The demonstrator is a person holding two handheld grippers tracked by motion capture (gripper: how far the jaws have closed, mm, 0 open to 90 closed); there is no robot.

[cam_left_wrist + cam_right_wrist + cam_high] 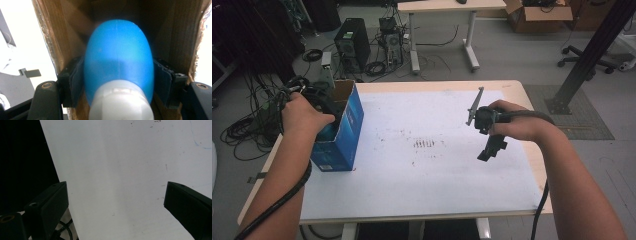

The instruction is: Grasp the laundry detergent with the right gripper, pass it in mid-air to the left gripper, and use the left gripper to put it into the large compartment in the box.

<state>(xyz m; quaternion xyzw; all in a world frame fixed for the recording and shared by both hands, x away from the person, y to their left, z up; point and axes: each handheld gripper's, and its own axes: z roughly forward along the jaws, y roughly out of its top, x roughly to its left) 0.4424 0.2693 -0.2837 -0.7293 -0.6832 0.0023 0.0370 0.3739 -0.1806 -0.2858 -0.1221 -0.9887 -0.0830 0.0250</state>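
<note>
A blue bulb [118,55] with a white base sits between the jaws of my left gripper [118,75], inside a cardboard box [62,30]. The blue pads [77,80] stand at its two flanks, and the bulb's outline is blurred while the pads are sharp. In the high view the box [347,135] is blue outside and stands open-topped at the table's left edge, with my left gripper [326,107] reaching down into it. Over the right half of the white sheet [422,175], my right gripper [488,150] hangs open with nothing between its jaws [116,202].
Dark smudges [424,144] mark the middle of the sheet. Beyond the table stand a computer tower [352,42], loose cables [252,130], a second desk [447,7] and a cardboard carton [537,15]. A black slanted post [592,55] rises at the right.
</note>
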